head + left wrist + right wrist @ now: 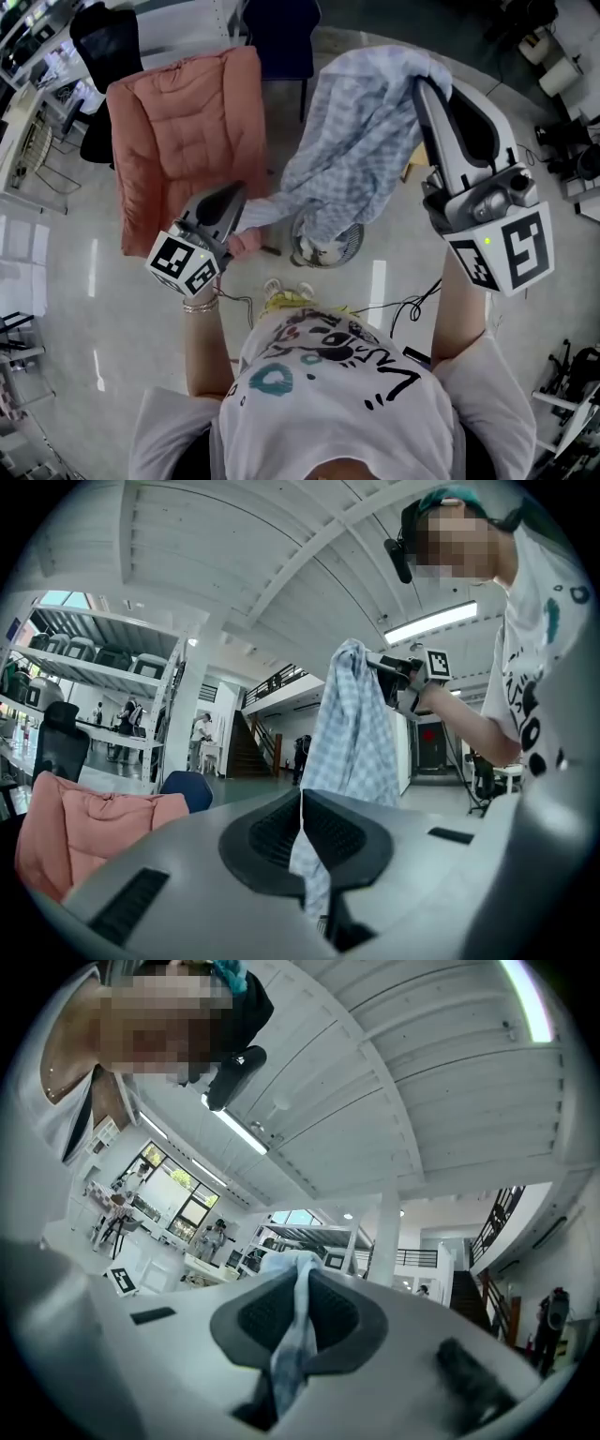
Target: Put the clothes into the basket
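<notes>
A blue-and-white checked cloth (361,141) hangs spread between my two grippers, high above the floor. My right gripper (422,82) is raised at the upper right and is shut on the cloth's top corner (292,1335). Lower left, my left gripper (242,194) is shut on a lower edge of the same cloth (309,864). From the left gripper view the cloth (354,728) rises to the right gripper's marker cube (436,663). A round white mesh basket (336,249) stands on the floor below, partly hidden by the cloth.
A salmon padded armchair (183,131) stands to the left of the basket, and shows as well in the left gripper view (84,827). A dark blue chair (281,37) is behind it and a black office chair (103,42) at far left. Cables (412,305) lie on the floor.
</notes>
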Demonstrator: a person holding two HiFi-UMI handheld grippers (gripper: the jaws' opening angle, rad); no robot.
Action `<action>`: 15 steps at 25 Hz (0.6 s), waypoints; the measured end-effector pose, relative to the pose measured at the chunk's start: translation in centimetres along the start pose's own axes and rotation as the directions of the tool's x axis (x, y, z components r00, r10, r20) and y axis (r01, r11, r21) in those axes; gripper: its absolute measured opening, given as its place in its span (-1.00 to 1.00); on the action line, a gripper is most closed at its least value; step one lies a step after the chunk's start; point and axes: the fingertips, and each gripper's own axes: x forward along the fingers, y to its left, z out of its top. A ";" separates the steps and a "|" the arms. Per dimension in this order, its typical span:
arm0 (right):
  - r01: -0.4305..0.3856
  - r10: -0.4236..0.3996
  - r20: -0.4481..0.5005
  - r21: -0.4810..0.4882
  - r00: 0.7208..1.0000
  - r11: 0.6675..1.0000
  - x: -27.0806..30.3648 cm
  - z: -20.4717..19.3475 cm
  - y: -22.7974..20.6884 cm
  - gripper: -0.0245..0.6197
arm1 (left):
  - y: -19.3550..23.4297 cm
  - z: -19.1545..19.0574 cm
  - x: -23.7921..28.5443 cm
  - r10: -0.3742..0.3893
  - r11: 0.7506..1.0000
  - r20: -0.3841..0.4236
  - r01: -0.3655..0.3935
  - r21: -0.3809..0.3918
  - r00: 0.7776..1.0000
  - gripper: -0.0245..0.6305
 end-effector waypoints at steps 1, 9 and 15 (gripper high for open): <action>0.009 -0.009 0.000 -0.011 1.000 1.000 -0.3 0.4 -0.2 -0.80 | -0.2 0.1 0.1 -0.006 1.000 -0.003 0.006 0.004 1.000 -0.87; 0.105 -0.107 -0.065 -0.032 0.992 0.994 -3.0 0.1 -1.6 -0.80 | -1.3 0.6 2.0 -0.121 0.992 -0.044 0.123 0.027 0.992 -0.87; 0.219 -0.224 -0.121 -0.051 0.967 0.974 -6.4 -0.1 -3.7 -0.80 | -2.4 1.1 4.0 -0.206 0.978 -0.069 0.208 0.033 0.976 -0.87</action>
